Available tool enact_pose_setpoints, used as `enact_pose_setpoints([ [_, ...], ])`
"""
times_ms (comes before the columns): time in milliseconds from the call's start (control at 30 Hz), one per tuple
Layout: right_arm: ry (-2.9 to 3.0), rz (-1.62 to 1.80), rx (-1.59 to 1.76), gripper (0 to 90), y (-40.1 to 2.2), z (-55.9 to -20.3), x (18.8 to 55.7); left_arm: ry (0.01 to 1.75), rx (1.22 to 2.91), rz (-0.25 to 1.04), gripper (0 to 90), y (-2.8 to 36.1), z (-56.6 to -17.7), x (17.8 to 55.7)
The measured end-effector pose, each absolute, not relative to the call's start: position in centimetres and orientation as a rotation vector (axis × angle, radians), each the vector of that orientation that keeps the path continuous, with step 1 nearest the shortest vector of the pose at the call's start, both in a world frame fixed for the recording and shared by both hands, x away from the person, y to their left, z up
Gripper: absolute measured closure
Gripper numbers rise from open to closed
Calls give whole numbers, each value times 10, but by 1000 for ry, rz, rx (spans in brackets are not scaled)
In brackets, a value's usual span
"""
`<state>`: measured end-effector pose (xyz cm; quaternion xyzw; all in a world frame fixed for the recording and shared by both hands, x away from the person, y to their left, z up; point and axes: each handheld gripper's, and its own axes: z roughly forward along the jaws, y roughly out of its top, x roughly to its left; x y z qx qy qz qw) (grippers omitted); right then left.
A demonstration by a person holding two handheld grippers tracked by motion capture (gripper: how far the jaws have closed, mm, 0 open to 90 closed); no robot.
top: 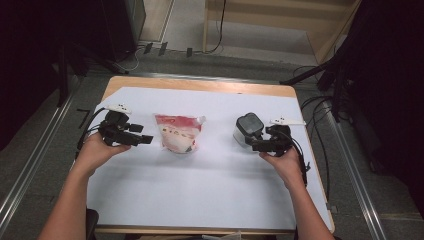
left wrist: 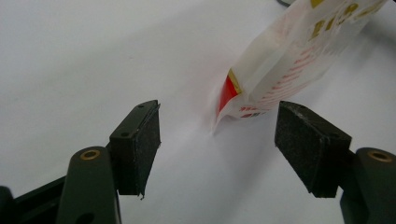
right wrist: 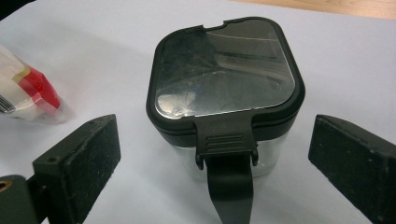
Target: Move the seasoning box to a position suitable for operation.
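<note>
A red and white pouch (top: 178, 132) lies flat in the middle of the white table cover. My left gripper (top: 145, 139) sits just left of it, open, its jaws level with the pouch's near corner (left wrist: 233, 95) and nothing between them. A clear square container with a dark lid and front clasp (top: 247, 129) stands right of the pouch. My right gripper (top: 255, 145) is open right in front of it, one jaw on each side of the clasp (right wrist: 229, 154), with a gap to the walls.
The white cover (top: 200, 190) lies over a wooden table (top: 200, 85). Black cables (top: 320, 145) run along the right edge. Metal floor rails flank the table, and a wooden frame (top: 270, 20) stands beyond the far edge.
</note>
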<state>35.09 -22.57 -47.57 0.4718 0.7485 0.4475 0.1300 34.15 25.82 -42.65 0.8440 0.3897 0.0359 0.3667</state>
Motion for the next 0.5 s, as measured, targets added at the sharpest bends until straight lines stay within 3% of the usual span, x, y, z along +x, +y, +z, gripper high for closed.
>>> enact_pose_setpoints([
  [500,2131,1277,1381,56,-213,-483,355,1014,2142,109,334,262,-422,338],
])
